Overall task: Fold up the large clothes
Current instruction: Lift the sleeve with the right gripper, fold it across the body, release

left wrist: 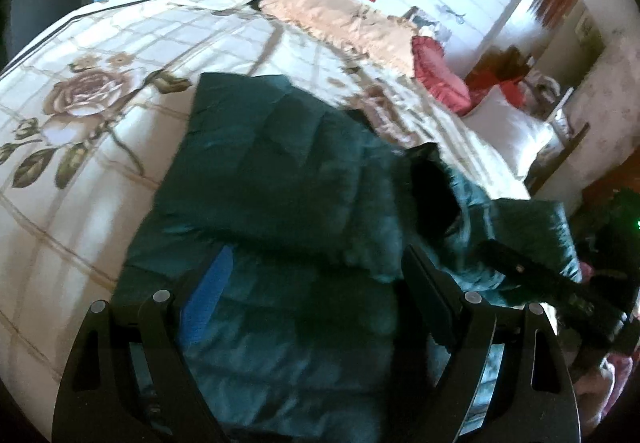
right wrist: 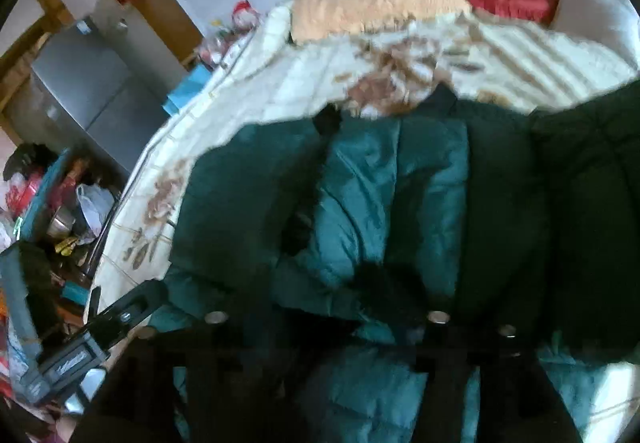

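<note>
Teal quilted puffer jacket (left wrist: 280,179), the one garment here, lies part-folded on the floral cream bedspread (left wrist: 80,123) of the bed, one sleeve crossed over its body. My left tool (left wrist: 316,279) hovers over it with fingers spread wide, holding nothing; my right tool (right wrist: 328,317) is too dark and blurred to tell. I judge the fold needs both tools gripping matching hem corners, lifting evenly.
</note>
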### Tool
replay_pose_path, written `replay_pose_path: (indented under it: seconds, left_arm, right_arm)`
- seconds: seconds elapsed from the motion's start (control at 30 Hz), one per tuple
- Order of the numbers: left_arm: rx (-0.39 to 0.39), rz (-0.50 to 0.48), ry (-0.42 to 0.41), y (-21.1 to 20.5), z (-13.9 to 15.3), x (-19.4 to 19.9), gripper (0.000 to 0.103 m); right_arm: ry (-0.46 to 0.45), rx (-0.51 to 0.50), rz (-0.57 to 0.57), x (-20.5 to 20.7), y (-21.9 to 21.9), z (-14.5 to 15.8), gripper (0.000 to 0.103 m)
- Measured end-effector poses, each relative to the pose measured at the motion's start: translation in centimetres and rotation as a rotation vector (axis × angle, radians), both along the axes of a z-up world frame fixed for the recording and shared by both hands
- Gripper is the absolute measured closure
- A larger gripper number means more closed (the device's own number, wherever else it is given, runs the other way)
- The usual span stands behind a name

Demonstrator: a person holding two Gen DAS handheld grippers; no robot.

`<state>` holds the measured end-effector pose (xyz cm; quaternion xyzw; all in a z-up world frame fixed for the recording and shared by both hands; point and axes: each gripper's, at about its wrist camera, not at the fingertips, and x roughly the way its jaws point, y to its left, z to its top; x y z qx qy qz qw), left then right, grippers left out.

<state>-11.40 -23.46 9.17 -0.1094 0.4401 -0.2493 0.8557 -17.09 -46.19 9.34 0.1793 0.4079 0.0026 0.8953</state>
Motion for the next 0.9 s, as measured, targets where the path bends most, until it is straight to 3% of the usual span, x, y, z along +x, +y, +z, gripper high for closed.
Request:
replay_pose_path:
  seconds: [0.13,0.33,0.63,0.67,0.77,0.83,0.9]
  left_arm:
    - [-0.038,-0.054,-0.004,-2.6,1.0,0.0,0.016]
    - [0.006,-0.137,0.072,-8.6,0.3,1.1,0.016]
    - [0.079,-0.147,0.089,-14.6,-1.7,1.6,0.016]
    - [0.073,-0.145,0.084,-14.8,-1.8,1.6,0.020]
    - [0.067,-0.160,0.072,-15.1,-1.7,2.0,0.074]
    - [0.031,-0.169,0.093,-14.6,-1.6,2.3,0.082]
    - [0.020,-0.159,0.061,-13.6,-0.8,2.3,0.086]
  right_arm:
    - [-0.051,-0.021,-0.016,-3.2,-1.4,3.2,0.048]
    - [-0.095,-0.122,-0.118,-7.3,-4.2,6.2,0.040]
    - [-0.155,-0.101,-0.180,-11.4,-7.6,8.2,0.037]
    - [-0.157,-0.101,-0.182,-11.6,-7.7,8.2,0.037]
    - [-0.166,-0.093,-0.198,-12.2,-8.3,8.2,0.037]
    - [-0.167,-0.090,-0.206,-12.3,-8.4,8.1,0.037]
    - [-0.170,-0.091,-0.221,-12.3,-8.6,8.1,0.037]
